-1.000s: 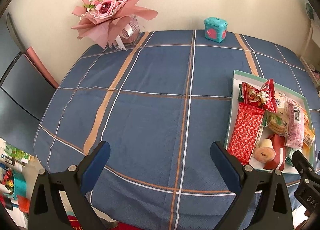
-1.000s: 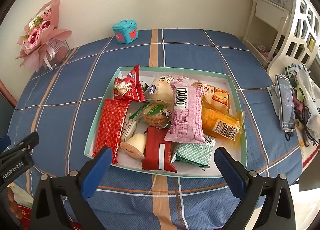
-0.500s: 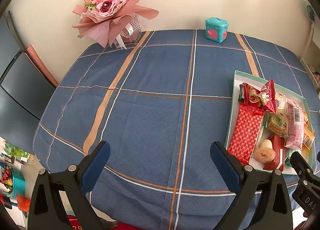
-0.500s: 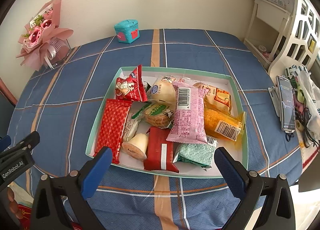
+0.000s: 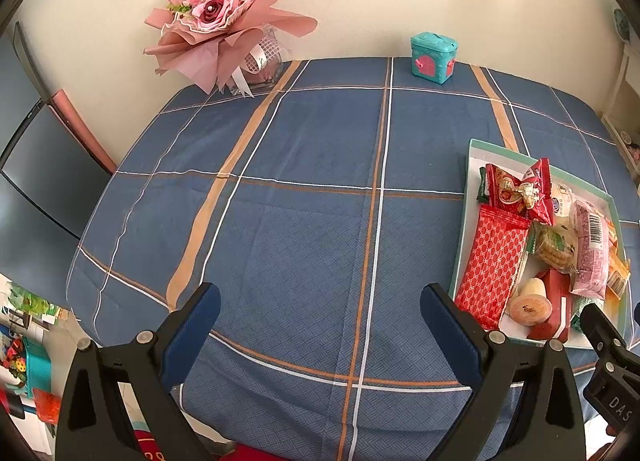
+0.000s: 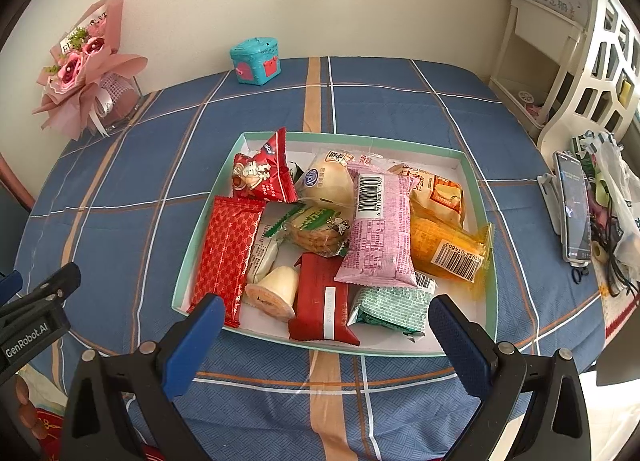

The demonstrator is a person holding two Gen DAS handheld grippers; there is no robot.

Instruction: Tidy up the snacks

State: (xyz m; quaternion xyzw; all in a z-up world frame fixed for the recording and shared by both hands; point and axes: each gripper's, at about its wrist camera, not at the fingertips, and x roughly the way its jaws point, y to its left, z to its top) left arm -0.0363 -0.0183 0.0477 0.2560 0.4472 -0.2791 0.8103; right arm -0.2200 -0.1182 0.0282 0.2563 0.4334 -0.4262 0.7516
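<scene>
A shallow white tray with a mint rim [image 6: 482,197] sits on the blue plaid tablecloth, full of wrapped snacks: a long red patterned pack [image 6: 226,253], a pink pack [image 6: 380,229], an orange pack [image 6: 448,247], a green pack [image 6: 390,309], a dark red pack [image 6: 322,305], a pudding cup [image 6: 274,293]. My right gripper [image 6: 324,325] is open and empty, just above the tray's near rim. My left gripper [image 5: 320,317] is open and empty over bare cloth, left of the tray [image 5: 472,149].
A pink flower bouquet [image 5: 224,29] and a teal toy box [image 5: 434,57] stand at the table's far edge by the wall. A phone [image 6: 574,205] and bags lie off the right edge beside white shelving [image 6: 560,53]. A dark chair [image 5: 40,181] is on the left.
Both grippers have moved slightly forward over the table. Both stay open and empty. The snacks have not moved.
</scene>
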